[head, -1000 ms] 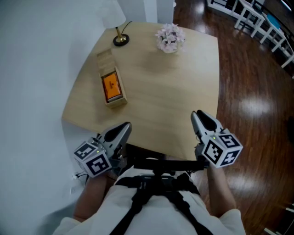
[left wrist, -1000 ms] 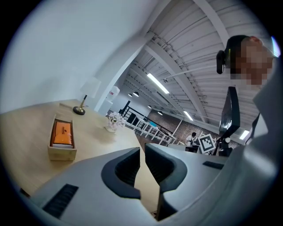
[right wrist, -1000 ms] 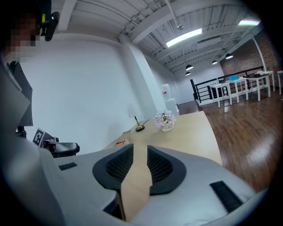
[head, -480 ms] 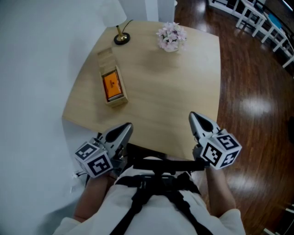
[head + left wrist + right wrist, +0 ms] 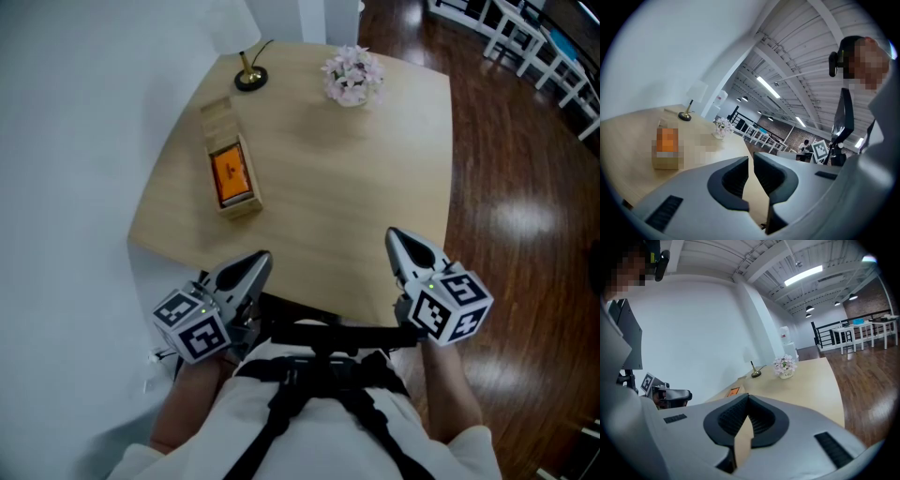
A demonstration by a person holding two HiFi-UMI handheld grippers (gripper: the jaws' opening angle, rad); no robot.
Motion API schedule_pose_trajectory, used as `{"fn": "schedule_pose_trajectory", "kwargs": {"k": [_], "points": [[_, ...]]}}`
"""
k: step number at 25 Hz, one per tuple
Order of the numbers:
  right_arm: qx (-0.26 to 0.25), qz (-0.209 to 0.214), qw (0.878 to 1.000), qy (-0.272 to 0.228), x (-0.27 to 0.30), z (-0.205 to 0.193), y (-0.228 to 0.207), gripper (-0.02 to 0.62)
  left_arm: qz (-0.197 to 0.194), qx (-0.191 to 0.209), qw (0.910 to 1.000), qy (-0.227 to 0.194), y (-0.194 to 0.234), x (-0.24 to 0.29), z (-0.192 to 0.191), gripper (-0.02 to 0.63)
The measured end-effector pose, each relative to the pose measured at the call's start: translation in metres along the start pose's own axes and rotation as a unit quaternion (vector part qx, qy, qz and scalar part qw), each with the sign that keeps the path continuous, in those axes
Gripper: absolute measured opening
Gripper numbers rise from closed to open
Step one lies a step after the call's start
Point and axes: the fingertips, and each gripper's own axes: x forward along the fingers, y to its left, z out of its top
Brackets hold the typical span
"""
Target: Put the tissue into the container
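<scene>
Neither claw holds anything. The left gripper (image 5: 255, 262) has its jaws a narrow slit apart with only table showing through. The right gripper (image 5: 401, 242) has its jaws pressed together on nothing. Both hover at the near edge of the pale wooden table (image 5: 347, 187), close to the person's body and well apart from the small open wooden box (image 5: 240, 208) on the table's far left. An orange rectangular packet (image 5: 229, 175) lies inside that box. It may be the tissue, in which case the placing looks done and only pulling back is left, but its material cannot be made out from the head view. No loose tissue shows elsewhere on the table. The box is blurred over in the left gripper view and tiny in the right gripper view, and the person's torso hides the table's near edge.
</scene>
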Motion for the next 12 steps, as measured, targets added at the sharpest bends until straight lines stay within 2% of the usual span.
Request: {"fn": "schedule_pose_trajectory", "kwargs": {"k": [12], "points": [[-0.014,-0.001,1.0,0.008,-0.0005,0.0048,0.0031,-0.014,-0.001,0.003,1.0,0.0,-0.005,-0.0024,0.0016,0.029]]}}
